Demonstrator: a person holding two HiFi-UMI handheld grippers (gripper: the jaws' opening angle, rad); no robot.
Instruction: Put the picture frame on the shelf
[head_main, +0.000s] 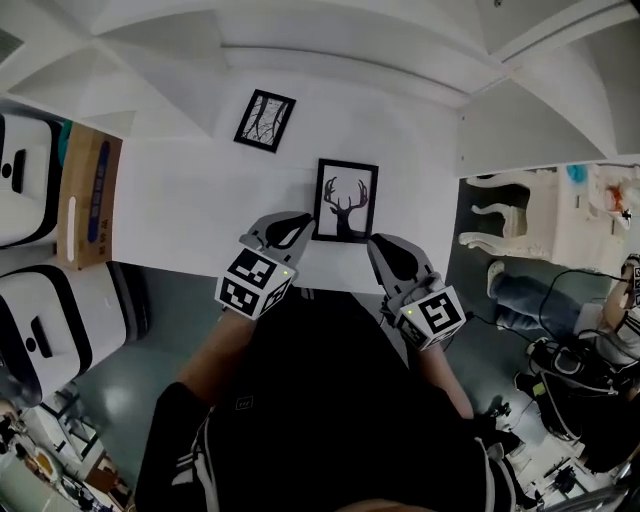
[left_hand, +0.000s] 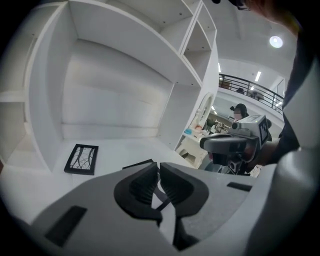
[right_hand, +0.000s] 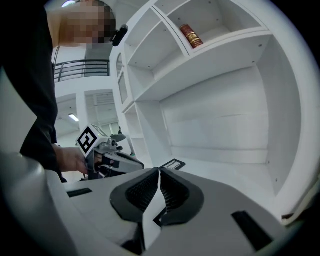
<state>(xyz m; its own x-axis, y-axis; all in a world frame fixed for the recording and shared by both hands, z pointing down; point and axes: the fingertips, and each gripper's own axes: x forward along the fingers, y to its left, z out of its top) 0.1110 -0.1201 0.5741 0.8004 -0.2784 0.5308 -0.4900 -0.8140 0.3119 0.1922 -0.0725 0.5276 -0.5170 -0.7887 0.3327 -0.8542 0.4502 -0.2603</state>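
A black picture frame with a deer-antler print (head_main: 346, 200) lies flat on the white shelf surface (head_main: 190, 200). A second black frame with a branch print (head_main: 265, 120) (left_hand: 81, 159) lies farther back to the left. My left gripper (head_main: 298, 226) (left_hand: 159, 167) is shut and empty, its tips by the deer frame's lower left corner. My right gripper (head_main: 378, 245) (right_hand: 159, 174) is shut and empty too, by the frame's lower right corner. An edge of the deer frame (left_hand: 137, 164) (right_hand: 172, 164) shows just past each pair of jaws.
White shelf walls and upper compartments rise around the surface. A red can (right_hand: 191, 36) stands on an upper shelf. A cardboard box (head_main: 88, 190) and white cases (head_main: 25, 180) stand at the left. At the right are a white chair (head_main: 505, 215) and a seated person (head_main: 600, 320).
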